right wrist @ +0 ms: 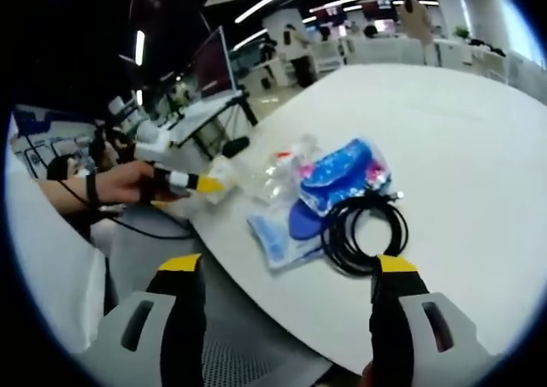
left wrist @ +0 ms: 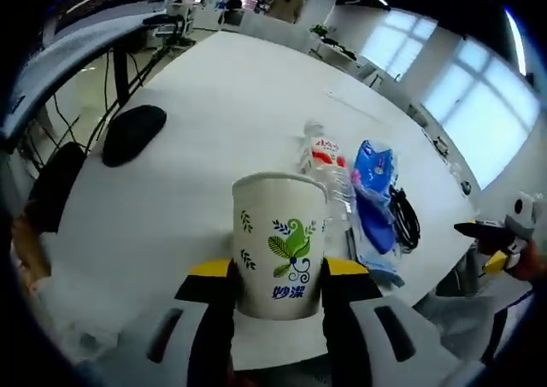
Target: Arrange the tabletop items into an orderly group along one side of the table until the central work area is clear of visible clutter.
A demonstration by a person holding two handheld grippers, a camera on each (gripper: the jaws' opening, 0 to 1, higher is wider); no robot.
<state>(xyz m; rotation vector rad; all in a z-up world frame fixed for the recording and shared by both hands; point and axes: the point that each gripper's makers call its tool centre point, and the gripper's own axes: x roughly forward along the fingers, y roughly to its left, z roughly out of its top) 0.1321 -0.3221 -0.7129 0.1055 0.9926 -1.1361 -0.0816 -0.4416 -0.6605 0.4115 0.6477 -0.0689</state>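
An open office surrounds the white table point(left wrist: 222, 122). In the left gripper view, the left gripper point(left wrist: 279, 278) pinches a paper cup point(left wrist: 279, 243) near the table's edge, just beside a lying plastic bottle point(left wrist: 329, 169); blue packets point(left wrist: 374, 190) and a coiled black cable point(left wrist: 405, 218) lie beyond the bottle, a black mouse point(left wrist: 132, 133) well apart. In the right gripper view, the right gripper point(right wrist: 289, 272) hangs with jaws spread, holding nothing, near the cable point(right wrist: 363, 226). Squeezing could crush the cup, or releasing it this near the edge could tip it off.
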